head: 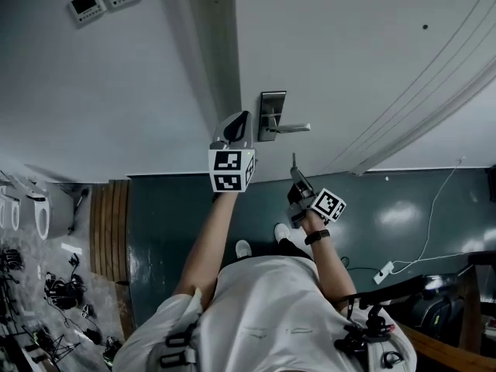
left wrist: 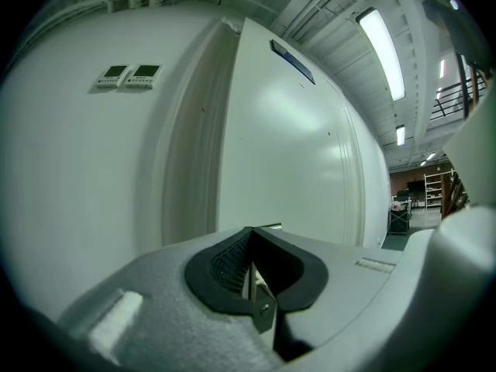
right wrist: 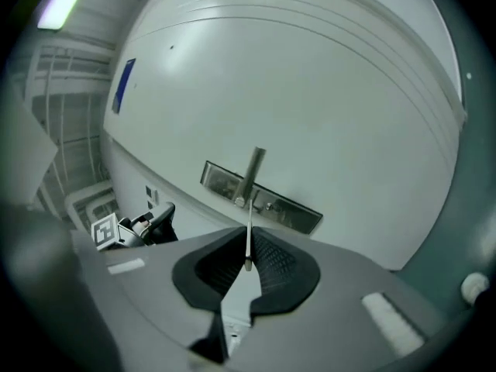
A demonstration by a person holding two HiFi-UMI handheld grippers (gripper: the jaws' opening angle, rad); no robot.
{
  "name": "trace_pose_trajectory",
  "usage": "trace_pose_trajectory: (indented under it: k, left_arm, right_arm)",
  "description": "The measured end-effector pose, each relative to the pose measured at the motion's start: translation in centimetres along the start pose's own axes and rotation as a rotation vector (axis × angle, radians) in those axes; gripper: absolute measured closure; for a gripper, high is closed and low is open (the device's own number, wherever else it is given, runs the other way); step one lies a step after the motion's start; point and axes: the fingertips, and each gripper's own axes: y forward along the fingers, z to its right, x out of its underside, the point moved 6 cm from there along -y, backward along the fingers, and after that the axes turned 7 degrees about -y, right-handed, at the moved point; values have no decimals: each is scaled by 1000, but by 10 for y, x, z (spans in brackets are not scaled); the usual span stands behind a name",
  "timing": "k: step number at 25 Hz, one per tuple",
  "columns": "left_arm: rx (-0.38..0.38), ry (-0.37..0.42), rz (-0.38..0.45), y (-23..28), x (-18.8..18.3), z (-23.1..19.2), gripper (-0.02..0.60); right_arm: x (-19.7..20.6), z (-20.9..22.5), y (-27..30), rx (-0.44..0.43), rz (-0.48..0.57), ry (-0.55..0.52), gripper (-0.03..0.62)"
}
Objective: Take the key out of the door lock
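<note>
The left arm (head: 208, 246) was stretched out toward the door (head: 349, 53). It held the left gripper (head: 241, 121) level, with its tip just beside the lock plate (head: 270, 107) on the side away from the handle (head: 291, 128). Whether the tip touched the door could not be told. In the left gripper view, the jaws of the left gripper (left wrist: 249, 242) stood almost together, and a small flat metal piece (left wrist: 262, 307) with a hole stood upright between the pads.

The right hand (head: 308, 222) was drawn in closer to the body, with the wrist bent. It held the right gripper (head: 297, 183) level and aimed at the door, clear of it and on the near side of the handle. Its jaws were clamped on the key (head: 294, 165), which was out of the lock and stuck forward from the tips as a thin blade. In the right gripper view, the key (right wrist: 248, 246) showed edge-on between the pads of the right gripper (right wrist: 248, 235). It lined up with the handle (right wrist: 252, 173) and the lock plate (right wrist: 279, 204) ahead, apart from both. The left gripper (right wrist: 147, 223) showed off to the left in that view.
</note>
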Motion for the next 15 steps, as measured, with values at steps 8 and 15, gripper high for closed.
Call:
trace_pose_trajectory:
  k: [8,15]
  left_arm:
    - [72,45,14,-71,25,36,580]
    - [57,54,109,-114,2,105,580]
  right_arm:
    - [-55,-107,-57,120,96,-632,565]
    - [-91,-192,-100,47,239,-980,565]
